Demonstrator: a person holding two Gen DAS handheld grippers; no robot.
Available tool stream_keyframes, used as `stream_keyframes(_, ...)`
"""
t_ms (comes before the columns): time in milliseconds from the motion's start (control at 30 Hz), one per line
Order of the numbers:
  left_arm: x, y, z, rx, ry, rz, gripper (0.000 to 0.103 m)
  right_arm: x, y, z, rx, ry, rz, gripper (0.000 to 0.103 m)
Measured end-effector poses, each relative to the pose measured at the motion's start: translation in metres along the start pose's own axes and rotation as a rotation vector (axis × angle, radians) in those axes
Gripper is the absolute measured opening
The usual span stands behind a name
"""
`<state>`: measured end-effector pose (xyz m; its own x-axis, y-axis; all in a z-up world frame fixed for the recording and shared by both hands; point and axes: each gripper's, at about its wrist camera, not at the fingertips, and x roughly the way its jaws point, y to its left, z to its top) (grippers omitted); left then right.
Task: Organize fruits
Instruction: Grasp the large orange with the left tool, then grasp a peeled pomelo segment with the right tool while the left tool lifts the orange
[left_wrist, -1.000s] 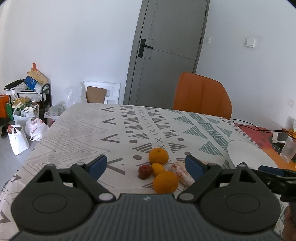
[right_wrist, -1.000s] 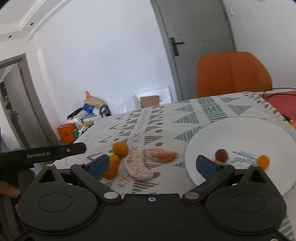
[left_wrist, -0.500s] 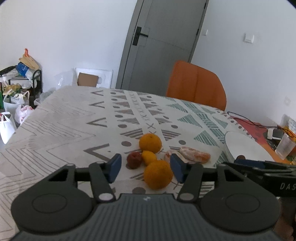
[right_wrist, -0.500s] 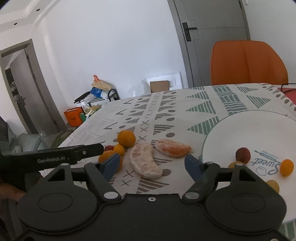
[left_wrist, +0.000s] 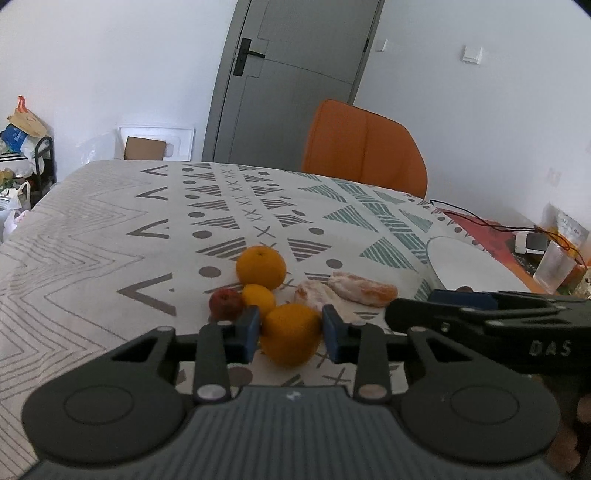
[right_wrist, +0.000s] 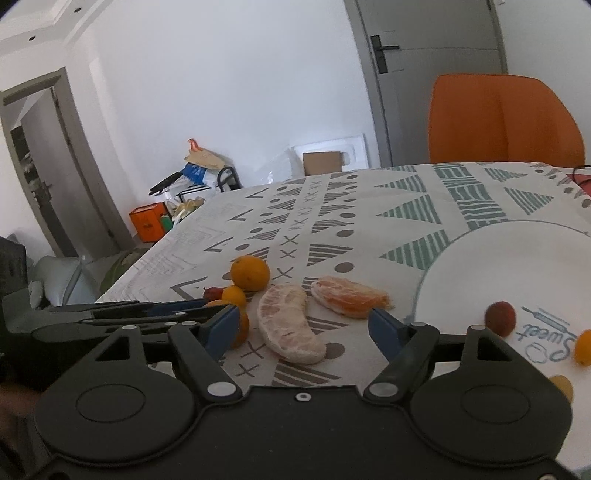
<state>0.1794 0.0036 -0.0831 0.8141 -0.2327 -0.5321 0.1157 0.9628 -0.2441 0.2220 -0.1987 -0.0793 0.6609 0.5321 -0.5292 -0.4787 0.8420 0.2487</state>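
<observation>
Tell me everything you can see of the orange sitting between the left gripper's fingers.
The near orange is round, whole and unpeeled, with a smooth, deep-orange rind. It rests on the patterned tablecloth, the closest fruit in the loose cluster. The left gripper brackets it: both blue pads sit at its sides, apparently touching. A small yellow-orange citrus sits just behind it, seemingly in contact. In the right wrist view only a sliver of it shows behind that gripper's finger.
</observation>
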Motion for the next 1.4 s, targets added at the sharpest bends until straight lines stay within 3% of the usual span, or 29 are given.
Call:
stream_keyframes(300, -0.001, 0.013, -0.007, -0.086, 0.004, -0.020, 0.036, 0.013, 0.010, 0.003, -0.030, 0.040, 0.021, 0.074)
stream_keyframes(567, 0.004, 0.017, -0.009, -0.099, 0.016, -0.013, 0.035, 0.009, 0.009, 0.002, -0.023, 0.038, -0.006, 0.074)
stream_keyframes(1000, -0.025, 0.040, -0.004, -0.121, -0.035, 0.082, 0.035, 0.037, 0.019, 0.002, -0.071, 0.099, 0.028, 0.065)
stream_keyframes(1200, -0.034, 0.050, -0.005, -0.141, -0.055, 0.104, 0.035, 0.055, 0.025, 0.003, -0.128, 0.110, 0.005, 0.065)
stream_keyframes(1233, -0.036, 0.052, -0.006, -0.147, -0.060, 0.100, 0.035, 0.057, 0.027, 0.003, -0.145, 0.108, -0.008, 0.063)
stream_keyframes(1333, -0.039, 0.058, -0.008, -0.163, -0.071, 0.088, 0.035, 0.060, 0.037, 0.004, -0.202, 0.113, -0.071, 0.038)
stream_keyframes(1400, -0.040, 0.061, -0.007, -0.170, -0.075, 0.081, 0.035, 0.055, 0.039, 0.005, -0.177, 0.120, -0.048, 0.037)
